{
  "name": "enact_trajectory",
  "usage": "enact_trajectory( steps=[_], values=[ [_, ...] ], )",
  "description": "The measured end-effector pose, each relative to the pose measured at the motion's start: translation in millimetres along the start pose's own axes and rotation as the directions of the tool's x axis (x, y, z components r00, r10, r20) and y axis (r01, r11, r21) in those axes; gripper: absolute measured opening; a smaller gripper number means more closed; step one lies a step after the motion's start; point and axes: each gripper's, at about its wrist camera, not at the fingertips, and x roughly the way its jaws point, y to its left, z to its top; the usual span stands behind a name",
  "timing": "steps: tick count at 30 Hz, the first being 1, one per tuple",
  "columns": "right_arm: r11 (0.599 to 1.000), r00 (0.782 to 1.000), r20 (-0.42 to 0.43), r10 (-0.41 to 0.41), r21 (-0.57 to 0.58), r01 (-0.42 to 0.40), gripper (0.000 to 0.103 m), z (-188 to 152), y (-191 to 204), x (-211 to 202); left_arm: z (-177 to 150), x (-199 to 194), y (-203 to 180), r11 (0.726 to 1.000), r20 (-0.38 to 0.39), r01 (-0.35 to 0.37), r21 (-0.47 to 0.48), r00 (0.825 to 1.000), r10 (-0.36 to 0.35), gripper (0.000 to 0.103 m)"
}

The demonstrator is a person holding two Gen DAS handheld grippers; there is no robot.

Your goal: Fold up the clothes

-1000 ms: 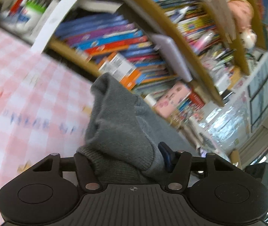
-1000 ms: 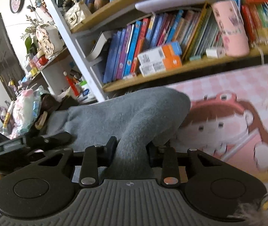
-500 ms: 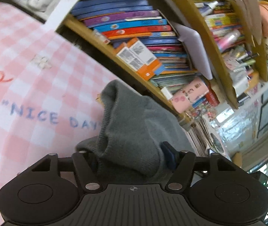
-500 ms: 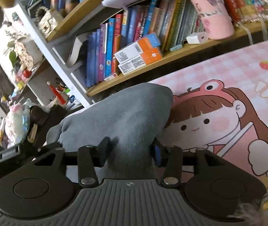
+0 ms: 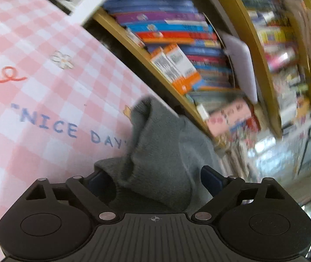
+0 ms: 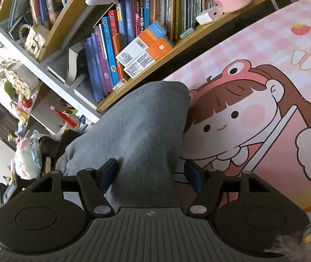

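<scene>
Grey knitwear (image 5: pixel 164 152) lies bunched on our pink checked surface (image 5: pixel 35 109), between both claws. Our left claw (image 5: pixel 155 180) and right claw (image 6: pixel 150 172) are opening, pads clear of the cloth, bookshelf (image 6: pixel 133 43) at twelve o'clock.

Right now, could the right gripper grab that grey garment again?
Probably yes. The grey garment lies between the right gripper's opening jaws, with a gap at the right pad and nothing in the way.
</scene>
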Motion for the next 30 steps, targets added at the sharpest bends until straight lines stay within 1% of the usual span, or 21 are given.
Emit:
enact_trajectory(
  steps=[1,3,5,7,10,12,15,19,21,25,30],
  values=[
    [1.000,1.000,0.000,0.001,0.002,-0.001,0.065,0,-1,0,1,-4,1,1.000,0.002,-0.003,-0.013,1.000,0.003,0.092],
    [1.000,1.000,0.001,0.003,-0.001,-0.003,0.065,-1,-1,-1,-1,-17,2,1.000,-0.003,-0.025,-0.005,1.000,0.025,0.092],
    [1.000,1.000,0.003,0.004,-0.005,-0.004,0.065,-1,-1,0,-7,-31,2,0.999,-0.022,-0.047,0.018,0.999,0.048,0.092],
    [1.000,1.000,0.005,0.006,-0.005,-0.006,0.065,-2,-1,0,-15,-44,2,0.999,-0.046,-0.046,0.024,0.998,0.048,0.092],
    [1.000,1.000,0.005,0.009,-0.008,-0.009,0.065,-3,0,1,-24,-49,11,0.998,-0.101,-0.023,-0.056,0.995,0.018,0.092],
    [1.000,1.000,0.002,0.011,-0.012,-0.011,0.065,-4,1,1,-29,-41,14,0.994,-0.128,0.012,-0.105,0.991,-0.026,0.092],
    [1.000,1.000,0.002,0.010,-0.021,-0.010,0.065,-5,3,0,-29,-20,8,0.993,-0.137,0.037,-0.114,0.989,-0.053,0.092],
    [1.000,1.000,0.004,0.012,-0.026,-0.012,0.065,-5,2,-1,-20,10,-4,0.995,-0.139,0.030,-0.090,0.989,-0.043,0.092],
    [1.000,1.000,0.004,0.013,-0.026,-0.013,0.065,-5,2,-1,-16,19,-7,0.995,-0.129,0.016,-0.103,0.991,-0.029,0.092],
    [1.000,1.000,0.004,0.013,-0.027,-0.013,0.065,-5,2,-1,-15,27,-10,0.990,-0.093,0.009,-0.140,0.995,-0.022,0.092],
    [0.999,1.000,0.002,0.012,-0.029,-0.012,0.065,-6,3,0,-15,29,-12,0.993,-0.063,0.004,-0.118,0.998,-0.012,0.090]
  ],
)
